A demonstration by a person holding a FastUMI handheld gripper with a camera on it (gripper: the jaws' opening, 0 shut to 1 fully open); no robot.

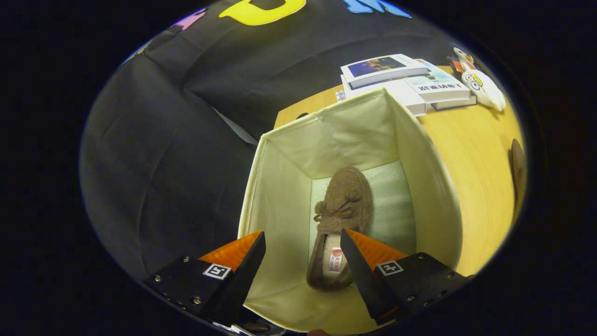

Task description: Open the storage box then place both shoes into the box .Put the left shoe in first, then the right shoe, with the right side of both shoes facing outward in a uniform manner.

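Note:
An open cream fabric storage box [419, 154] stands on the wooden table. A brown fuzzy slipper [343, 205] with a small bow lies on the box floor, toe pointing away from me, heel nearest the fingers. My gripper [303, 240] hovers above the box opening, open, with nothing between its fingers. The slipper's heel opening shows in the gap between the fingers, well below them. At the far right of the table a dark brown curved shape [517, 170] shows partly; I cannot tell if it is the other shoe.
A stack of books [406, 81] lies on the table [471, 158] beyond the box. A white plush toy [480, 84] rests to the right of the books. Black cloth hangs left of the box and behind the table.

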